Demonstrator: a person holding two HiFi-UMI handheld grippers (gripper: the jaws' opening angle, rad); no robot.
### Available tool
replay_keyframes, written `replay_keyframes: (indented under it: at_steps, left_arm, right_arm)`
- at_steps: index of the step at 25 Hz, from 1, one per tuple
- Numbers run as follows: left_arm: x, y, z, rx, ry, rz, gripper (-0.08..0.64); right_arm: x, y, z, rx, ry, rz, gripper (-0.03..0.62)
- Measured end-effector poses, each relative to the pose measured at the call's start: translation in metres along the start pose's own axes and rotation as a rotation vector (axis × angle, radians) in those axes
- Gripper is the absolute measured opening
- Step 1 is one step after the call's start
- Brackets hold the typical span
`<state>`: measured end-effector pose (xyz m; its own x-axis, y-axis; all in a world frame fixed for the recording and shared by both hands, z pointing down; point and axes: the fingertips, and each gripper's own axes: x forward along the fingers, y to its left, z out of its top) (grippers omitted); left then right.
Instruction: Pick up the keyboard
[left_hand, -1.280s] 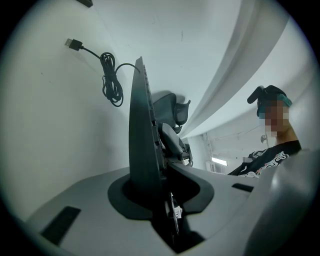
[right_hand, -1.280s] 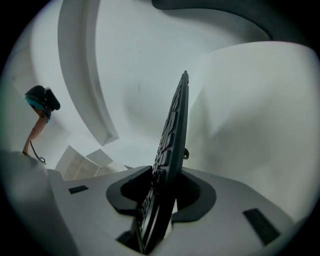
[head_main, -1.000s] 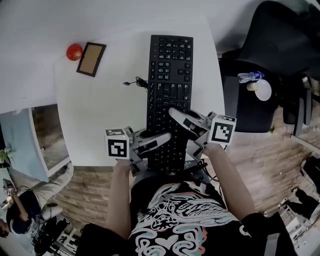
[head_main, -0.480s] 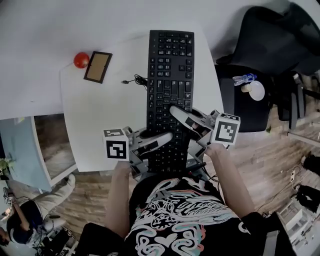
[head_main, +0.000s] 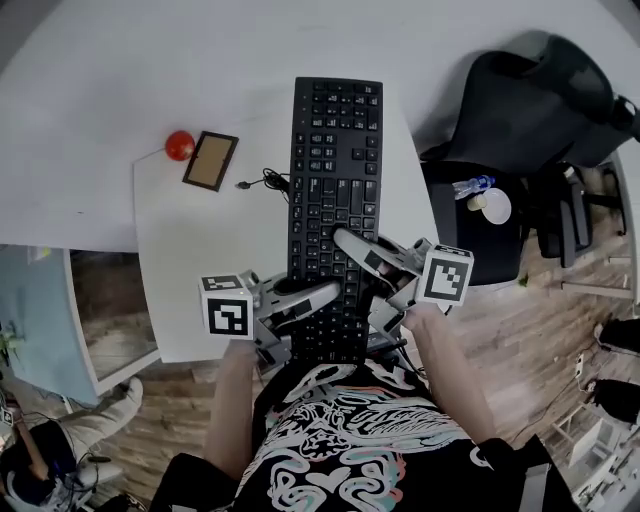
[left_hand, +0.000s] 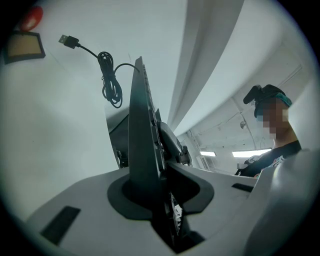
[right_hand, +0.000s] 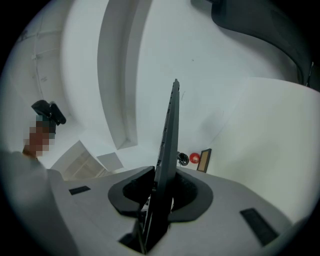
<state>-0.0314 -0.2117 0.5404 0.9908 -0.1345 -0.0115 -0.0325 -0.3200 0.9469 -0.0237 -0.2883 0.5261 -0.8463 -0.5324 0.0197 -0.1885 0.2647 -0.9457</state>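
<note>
The keyboard (head_main: 335, 180) lay over the white surface (head_main: 190, 260), its long axis running from near to far. Both grippers met it at its near end. The left gripper (head_main: 325, 292) had its fingers clamped on the left long edge, and the right gripper (head_main: 350, 245) was closing its fingers on the right edge.

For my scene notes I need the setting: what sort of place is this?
Probably an office or workroom: a white desk with a keyboard on it, an office chair beside it, and a wood floor.
</note>
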Motion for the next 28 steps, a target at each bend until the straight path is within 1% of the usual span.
replay_keyframes:
  at_steps: [5, 9, 12, 16, 20, 28]
  left_arm:
    - [0.003, 0.010, 0.001, 0.028, -0.004, -0.038, 0.097]
    - [0.004, 0.015, 0.000, 0.042, -0.016, -0.059, 0.097]
    - [0.005, 0.013, -0.003, 0.055, -0.035, -0.061, 0.097]
    - [0.005, 0.005, -0.002, 0.081, -0.048, -0.061, 0.097]
    - [0.006, 0.005, -0.002, 0.091, -0.060, -0.062, 0.097]
    - [0.005, 0.004, -0.001, 0.093, -0.059, -0.057, 0.097]
  right_arm:
    - [0.001, -0.008, 0.002, -0.043, -0.007, -0.016, 0.109]
    - [0.002, -0.008, 0.002, -0.067, -0.003, -0.011, 0.109]
    - [0.001, -0.004, 0.000, -0.079, 0.011, 0.015, 0.109]
    - [0.000, 0.004, 0.000, -0.104, 0.024, 0.017, 0.109]
    - [0.000, 0.006, 0.002, -0.117, 0.032, 0.029, 0.109]
    - [0.000, 0.007, 0.002, -0.097, 0.029, 0.045, 0.106]
